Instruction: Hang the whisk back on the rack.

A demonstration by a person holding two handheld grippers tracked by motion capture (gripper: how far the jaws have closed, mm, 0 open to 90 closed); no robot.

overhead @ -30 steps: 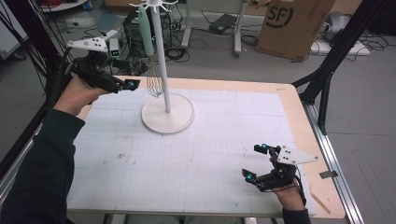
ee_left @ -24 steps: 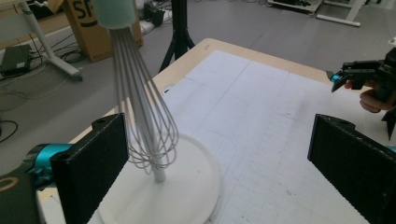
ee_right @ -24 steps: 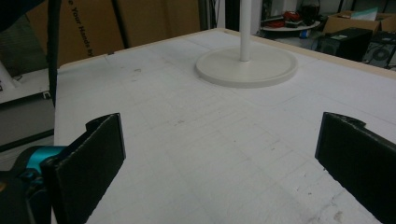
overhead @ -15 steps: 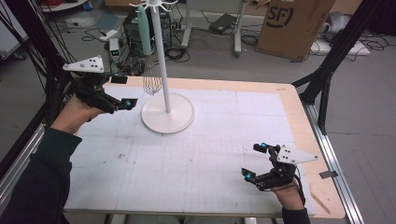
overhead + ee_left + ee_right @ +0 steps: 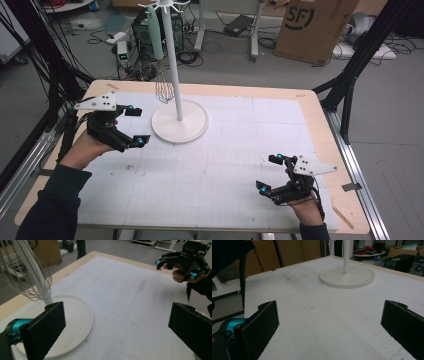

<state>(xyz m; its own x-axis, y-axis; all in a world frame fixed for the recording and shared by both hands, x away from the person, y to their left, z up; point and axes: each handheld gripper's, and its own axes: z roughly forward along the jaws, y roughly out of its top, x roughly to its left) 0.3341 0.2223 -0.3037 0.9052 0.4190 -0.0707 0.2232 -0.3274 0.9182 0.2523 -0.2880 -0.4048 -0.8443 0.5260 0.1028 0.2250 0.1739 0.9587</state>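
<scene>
White stand point(image 5: 179, 107) holds the whisk point(image 5: 161, 60) hanging on a hook; the left gripper point(image 5: 136, 126), released and empty, sits beside its base. Swinging back carelessly could knock the whisk off.

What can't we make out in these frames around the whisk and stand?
- Whisk hook on the stand: high view, too small.
- Whisk handle: left gripper view, cut off by the top edge.
- Stand top: right gripper view, cut off above the pole.
- Left gripper lower fingers: high view, partly hidden by its body.

White stand point(image 5: 179, 122), pale green-handled whisk point(image 5: 156, 35), white gridded mat point(image 5: 225, 150).
</scene>
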